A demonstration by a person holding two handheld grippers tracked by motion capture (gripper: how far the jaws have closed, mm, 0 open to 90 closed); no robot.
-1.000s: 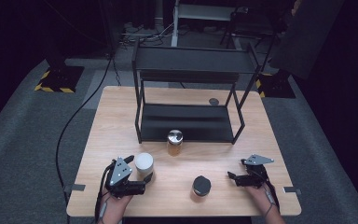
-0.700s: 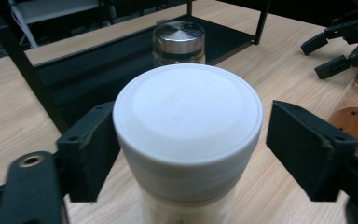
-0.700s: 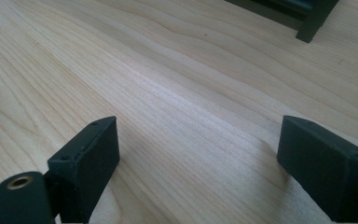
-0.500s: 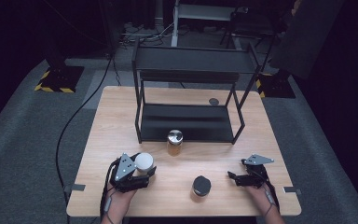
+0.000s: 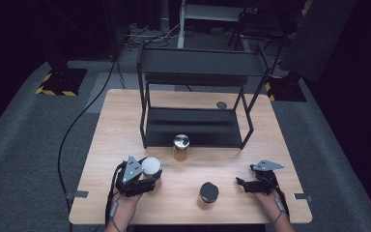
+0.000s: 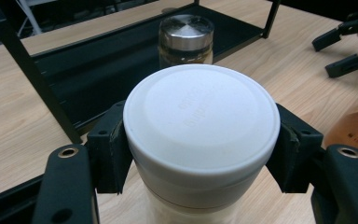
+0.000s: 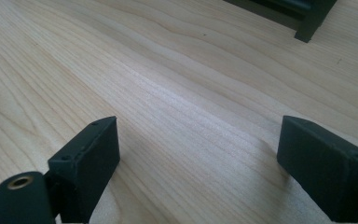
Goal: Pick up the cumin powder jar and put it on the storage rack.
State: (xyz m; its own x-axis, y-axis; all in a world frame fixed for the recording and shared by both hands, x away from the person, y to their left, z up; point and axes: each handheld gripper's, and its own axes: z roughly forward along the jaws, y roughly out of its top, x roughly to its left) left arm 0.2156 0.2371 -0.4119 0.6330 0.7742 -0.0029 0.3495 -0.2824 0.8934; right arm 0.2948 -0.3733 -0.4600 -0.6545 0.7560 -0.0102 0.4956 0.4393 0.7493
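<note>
Wooden table (image 5: 125,111) on grey carpet (image 5: 24,145), dark room.

high view: overhead, facing forward-down | gripper views: close, low along table (image 5: 125,116) | shared: tabletop

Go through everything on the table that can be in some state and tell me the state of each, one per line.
White-lidded jar: lid on, upright, clamped.
Left gripper: fingers have just closed on it.
Right gripper: open, nothing between its fingers.
Steel-lidded jar: lid on, upright.
Black-lidded jar: lid on, upright.
Black rack: shelves bare.
</note>
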